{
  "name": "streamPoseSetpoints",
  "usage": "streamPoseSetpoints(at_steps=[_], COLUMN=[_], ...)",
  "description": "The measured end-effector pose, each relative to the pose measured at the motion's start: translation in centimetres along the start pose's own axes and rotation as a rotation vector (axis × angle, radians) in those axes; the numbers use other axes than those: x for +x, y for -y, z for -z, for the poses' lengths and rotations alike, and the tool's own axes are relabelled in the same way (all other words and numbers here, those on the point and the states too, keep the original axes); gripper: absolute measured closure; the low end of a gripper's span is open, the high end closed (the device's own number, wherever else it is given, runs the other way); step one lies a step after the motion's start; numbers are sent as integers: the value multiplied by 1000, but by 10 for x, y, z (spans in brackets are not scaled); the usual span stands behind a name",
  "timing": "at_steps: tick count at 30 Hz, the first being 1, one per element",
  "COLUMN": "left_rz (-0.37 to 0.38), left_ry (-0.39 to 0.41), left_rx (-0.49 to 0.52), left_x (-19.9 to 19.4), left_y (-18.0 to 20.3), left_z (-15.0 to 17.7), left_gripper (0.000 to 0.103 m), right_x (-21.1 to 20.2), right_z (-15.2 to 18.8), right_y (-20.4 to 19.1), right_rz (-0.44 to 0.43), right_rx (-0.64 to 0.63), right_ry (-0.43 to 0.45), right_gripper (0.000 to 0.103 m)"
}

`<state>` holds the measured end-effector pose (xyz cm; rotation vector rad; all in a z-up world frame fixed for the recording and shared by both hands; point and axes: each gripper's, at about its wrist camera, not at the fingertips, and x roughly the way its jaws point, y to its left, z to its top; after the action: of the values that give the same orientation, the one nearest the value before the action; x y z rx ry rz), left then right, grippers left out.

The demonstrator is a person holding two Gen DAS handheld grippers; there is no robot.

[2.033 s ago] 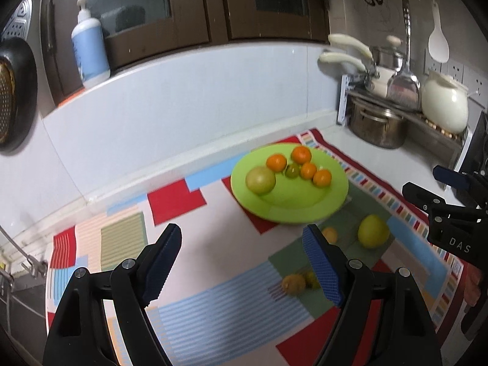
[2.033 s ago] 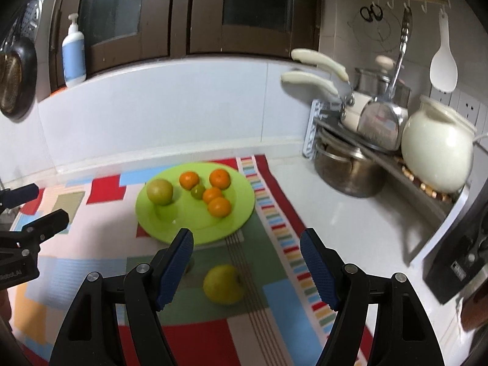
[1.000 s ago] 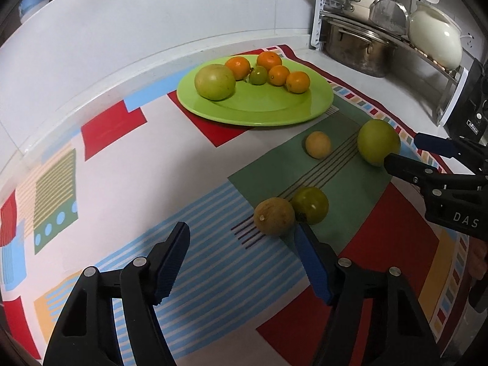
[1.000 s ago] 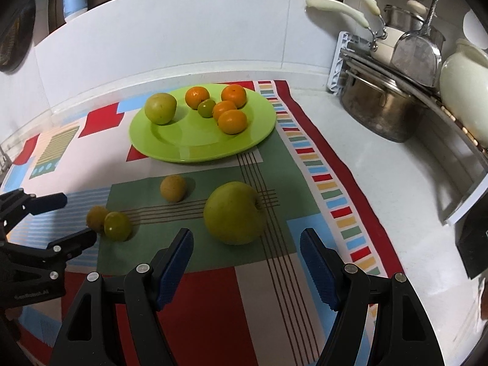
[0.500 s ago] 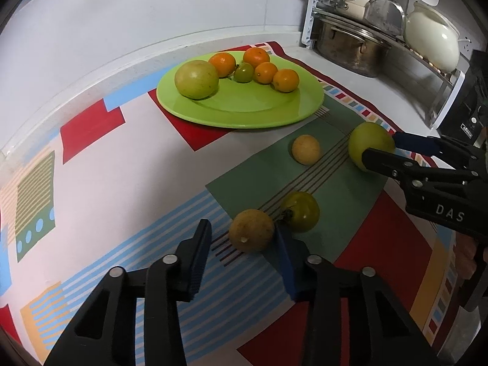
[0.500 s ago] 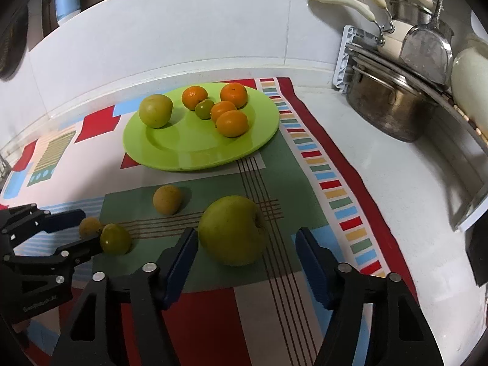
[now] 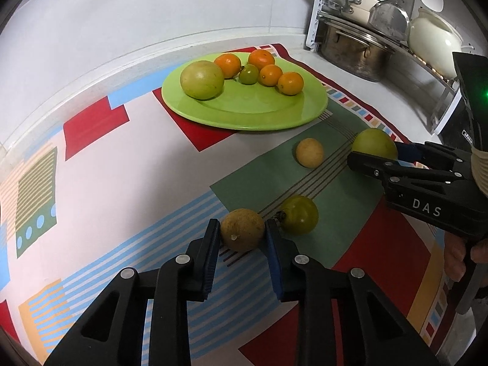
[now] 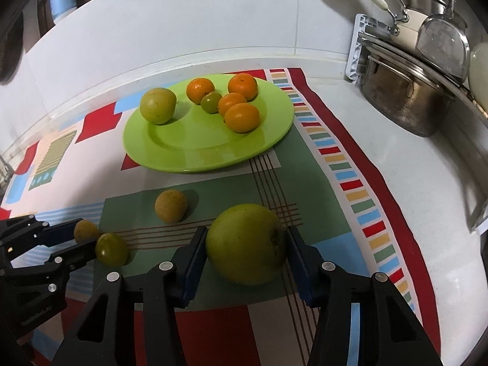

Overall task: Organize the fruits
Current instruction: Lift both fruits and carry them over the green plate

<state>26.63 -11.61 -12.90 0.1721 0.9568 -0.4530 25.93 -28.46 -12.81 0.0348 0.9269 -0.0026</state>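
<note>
A green plate (image 7: 244, 113) (image 8: 189, 149) at the back of the patterned mat holds a large green fruit (image 7: 202, 80), several oranges (image 7: 290, 83) and a small green fruit (image 7: 248, 74). My left gripper (image 7: 242, 234) is shut on a small brown fruit (image 7: 242, 233) that rests on the mat; a green fruit (image 7: 299, 214) lies just right of it. My right gripper (image 8: 245, 244) is shut on a big green apple (image 8: 245, 242) on the mat. A tan fruit (image 8: 170, 206) lies loose between them.
The colourful mat (image 8: 360, 195) covers the counter. A steel pot (image 8: 402, 103) and a dish rack with pans stand at the back right. A white kettle (image 7: 433, 41) sits beyond them. The white tiled wall runs behind the plate.
Both grippers came down to the mat and closed: the left around the brown fruit, the right around the big green apple.
</note>
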Motion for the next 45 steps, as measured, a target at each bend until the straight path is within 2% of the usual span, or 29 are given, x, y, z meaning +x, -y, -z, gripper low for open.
streamPoseSetpoints(at_steps=[11,28,45], left_rz=[5,11,5], left_ry=[55,151,259], left_rx=[-14,-13,22], left_x=[-23,-74,-109], left_y=[-1,11,27], left_z=[-1,-6,-43], left_gripper=[73,73,73], right_x=[-20,-82,-123], right_z=[6,2,-21], right_y=[-9,-18,-7], right_rz=[-36,-56,-54], right_rx=[6,-3,7], right_ry=[16,136,251], right_gripper=[52,52,52])
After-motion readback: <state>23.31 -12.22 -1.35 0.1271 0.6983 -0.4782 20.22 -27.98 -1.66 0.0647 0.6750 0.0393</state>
